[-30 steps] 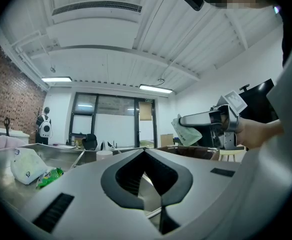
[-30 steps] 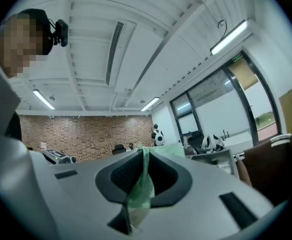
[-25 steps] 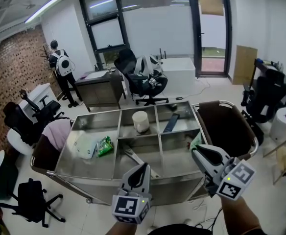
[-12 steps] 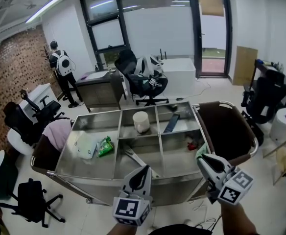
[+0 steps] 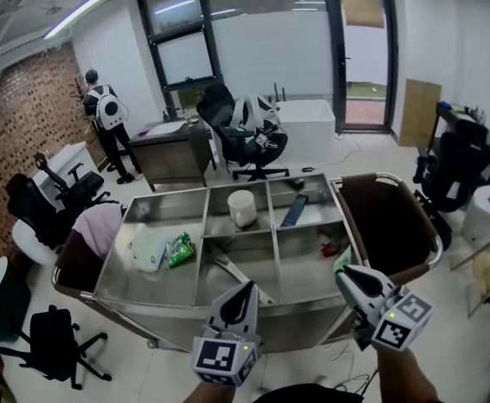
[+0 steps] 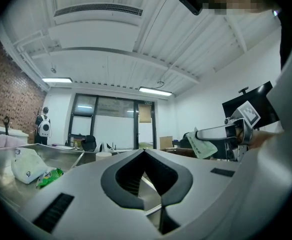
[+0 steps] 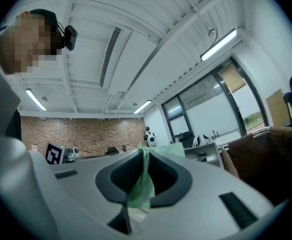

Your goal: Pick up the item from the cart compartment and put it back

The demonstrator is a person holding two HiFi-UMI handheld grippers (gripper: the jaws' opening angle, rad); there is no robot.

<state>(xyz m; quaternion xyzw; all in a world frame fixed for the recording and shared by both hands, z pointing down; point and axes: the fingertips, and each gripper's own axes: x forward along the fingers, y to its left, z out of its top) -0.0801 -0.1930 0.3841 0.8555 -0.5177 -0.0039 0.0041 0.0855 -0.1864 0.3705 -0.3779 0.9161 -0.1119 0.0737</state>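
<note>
A pale green packet (image 5: 343,259) is pinched between the jaws of the right gripper (image 5: 342,272), which are pressed together on it. In the right gripper view the thin packet (image 7: 142,189) is seen edge-on, hanging down the gap between the two pads. The packet is held in the air over the near right corner of the steel cart (image 5: 169,317), clear of the compartment floors and just beside the brown bag (image 5: 388,217) that hangs on the cart's right end. The left gripper (image 5: 247,285) is held over the cart's near edge with its jaws closed tip to tip and nothing between them. In the far middle compartment a white tub (image 5: 241,208) is seen upright, and a dark flat object (image 5: 294,211) lies in the compartment to its right. A small red item (image 5: 329,248) is seen in the near right compartment. In the large left compartment a white bag (image 5: 147,250) and a green snack pack (image 5: 179,250) lie side by side.
</note>
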